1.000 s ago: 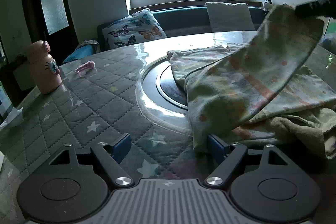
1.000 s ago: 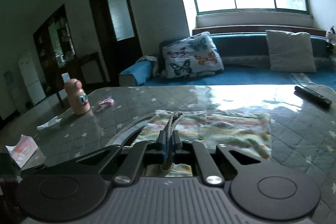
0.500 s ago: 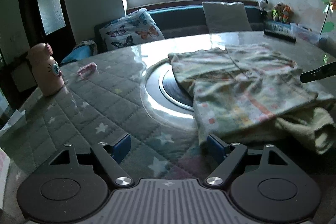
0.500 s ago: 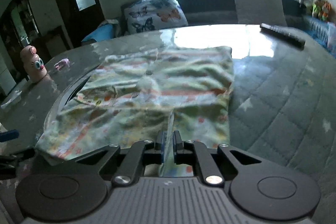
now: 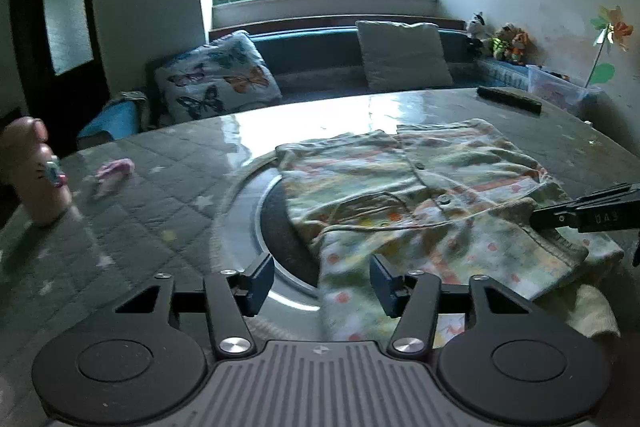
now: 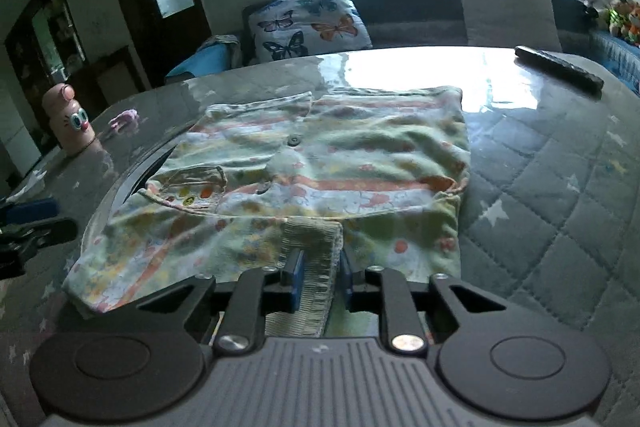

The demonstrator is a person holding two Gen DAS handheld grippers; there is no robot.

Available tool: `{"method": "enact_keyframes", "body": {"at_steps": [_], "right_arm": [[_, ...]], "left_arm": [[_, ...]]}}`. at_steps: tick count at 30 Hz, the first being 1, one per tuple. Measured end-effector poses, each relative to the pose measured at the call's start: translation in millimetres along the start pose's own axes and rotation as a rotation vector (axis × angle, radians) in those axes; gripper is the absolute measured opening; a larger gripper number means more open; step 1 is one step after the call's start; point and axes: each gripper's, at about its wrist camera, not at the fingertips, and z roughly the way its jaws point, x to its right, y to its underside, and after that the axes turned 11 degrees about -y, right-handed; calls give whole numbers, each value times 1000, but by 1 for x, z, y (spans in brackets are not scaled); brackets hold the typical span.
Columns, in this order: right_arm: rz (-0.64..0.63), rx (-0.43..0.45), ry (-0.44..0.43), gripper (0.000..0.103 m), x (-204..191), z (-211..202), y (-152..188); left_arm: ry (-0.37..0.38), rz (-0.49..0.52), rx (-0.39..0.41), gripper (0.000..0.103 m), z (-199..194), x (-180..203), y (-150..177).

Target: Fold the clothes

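The only writing we can find is on the right gripper (image 5: 536,219) where it enters the left wrist view from the right: pale mirrored letters on its black finger, too small for us to read with confidence. No brand or label shows on the garment (image 6: 320,163).

The garment is a small pale green top with orange-pink bands, orange and yellow dots, and a row of buttons down its middle. It lies spread and rumpled on the table (image 6: 560,187), partly over the dark round inset (image 5: 276,227) in the tabletop. One sleeve is folded across the front, and its ribbed cuff (image 6: 316,239) points toward us in the right wrist view.

Our right gripper (image 6: 318,275) has its jaws parted a little, with the ribbed cuff lying between the blue pads (image 6: 295,275); we cannot tell whether the pads touch the cloth. Ahead of it the garment stretches away toward the window.

Our left gripper (image 5: 322,281) stands wide open, holding nothing. The near hem of the garment lies just ahead of it and between its fingertips, toward the right pad (image 5: 382,283). Far to its left stands a pink bottle (image 5: 34,179) with a cartoon face, with a small pink item (image 5: 114,173) near it. A dark remote (image 5: 508,98) lies at the table's far right.
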Motion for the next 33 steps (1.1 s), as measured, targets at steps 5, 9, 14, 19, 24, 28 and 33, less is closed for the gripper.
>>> {"method": "enact_keyframes", "body": {"at_steps": [5,9,14,19,24,28,33], "right_arm": [[-95,78,35,6,-15,-17,-11],[-73,72,63,7,-7,-10,-13],[-65,37,64,10,0,-1,-9],[-71,80,35,11,-2,-11,-17],[-129,53,-40,11,-13,2,-16],[-129,4,-36,11,-9,16,-11],[-119,7,-38,11,-2,9,-9]], "left_arm": [[27,14,-9,46,13,7,-4],[47,33,-43,31,28,12,-2],[44,95,-64,22,38,17,2],[74,72,-24,20,40,19,-11],[72,98,-61,19,65,28,-7],[39,97,-47,19,67,20,-3],[15,76,-40,19,62,15,-8]]}}
